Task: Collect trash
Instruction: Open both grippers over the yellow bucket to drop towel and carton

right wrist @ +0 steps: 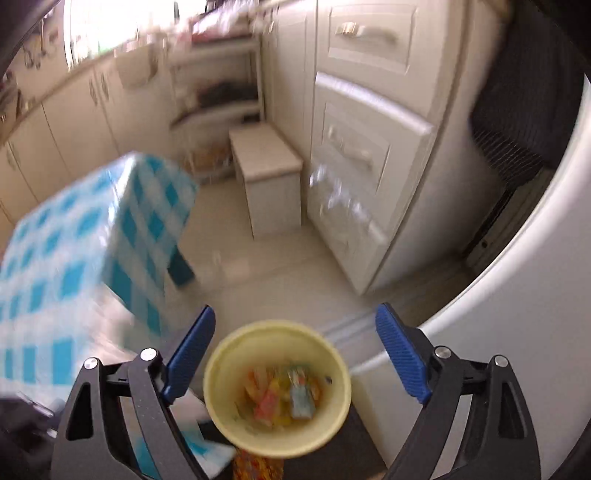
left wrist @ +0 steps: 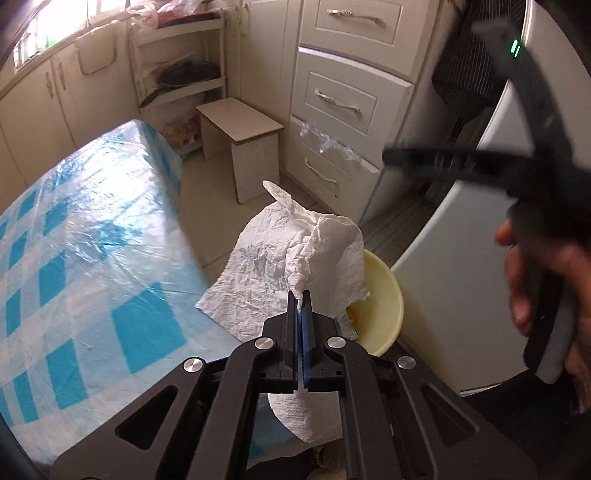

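Both wrist views look down, sharing the yellow bin (right wrist: 277, 387) closely.

Bright window (left wrist: 55, 33) glare upper left; right wrist view motion-blurred, edges warped.

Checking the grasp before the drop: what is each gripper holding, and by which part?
The left gripper is shut on a crumpled paper towel, pinching a twisted fold near its lower edge. The right gripper is open and holds nothing, above the yellow bin.

My crumpled white paper towel (left wrist: 295, 254) is hiding most of the pale yellow plastic bucket (left wrist: 384, 295); motion is blurring the colourful wrappers (right wrist: 284, 395) inside beyond telling.
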Motion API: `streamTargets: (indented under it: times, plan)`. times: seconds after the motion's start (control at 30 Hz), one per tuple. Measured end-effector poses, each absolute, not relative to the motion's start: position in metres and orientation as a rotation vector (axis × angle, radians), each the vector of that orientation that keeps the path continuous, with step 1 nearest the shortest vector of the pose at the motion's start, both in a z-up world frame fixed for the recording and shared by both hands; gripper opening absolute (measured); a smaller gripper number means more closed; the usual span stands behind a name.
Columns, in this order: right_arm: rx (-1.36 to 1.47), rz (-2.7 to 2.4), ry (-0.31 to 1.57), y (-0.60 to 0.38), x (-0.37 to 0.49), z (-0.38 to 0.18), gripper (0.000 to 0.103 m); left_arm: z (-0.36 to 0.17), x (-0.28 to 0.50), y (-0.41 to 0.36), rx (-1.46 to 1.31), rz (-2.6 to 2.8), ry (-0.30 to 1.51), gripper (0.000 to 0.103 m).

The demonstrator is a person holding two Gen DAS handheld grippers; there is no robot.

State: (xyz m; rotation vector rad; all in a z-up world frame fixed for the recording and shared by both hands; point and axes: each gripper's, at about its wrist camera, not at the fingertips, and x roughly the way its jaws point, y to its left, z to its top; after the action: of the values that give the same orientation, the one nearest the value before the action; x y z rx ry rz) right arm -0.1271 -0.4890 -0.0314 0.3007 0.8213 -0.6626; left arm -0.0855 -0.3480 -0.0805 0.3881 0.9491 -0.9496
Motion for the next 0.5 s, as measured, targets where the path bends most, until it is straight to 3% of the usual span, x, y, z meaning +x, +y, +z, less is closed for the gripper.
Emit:
streamTargets:
  times: [0.2, 0.27, 0.37, 0.43, 0.5]
  plan:
    - [0.265, -0.653, 0.552, -0.475, -0.150, 0.027, 0.090, -0.142, -0.100, -0.411, 0.427, -0.860, 1.060, 0.005]
    - [0.263, -0.647, 0.526, -0.477, -0.153, 0.031, 0.090, -0.152, -0.100, -0.418, 0.405, -0.831, 1.112, 0.017]
    - [0.283, -0.619, 0.505, -0.479, -0.151, 0.036, 0.090, -0.143, -0.102, -0.405, 0.355, -0.806, 1.089, 0.055]
    - [0.271, -0.608, 0.484, -0.476, -0.150, 0.040, 0.090, -0.132, -0.099, -0.391, 0.320, -0.789, 1.061, 0.062]
    - [0.267, -0.599, 0.454, -0.469, -0.150, 0.047, 0.091, -0.122, -0.095, -0.381, 0.296, -0.817, 1.071, 0.062]
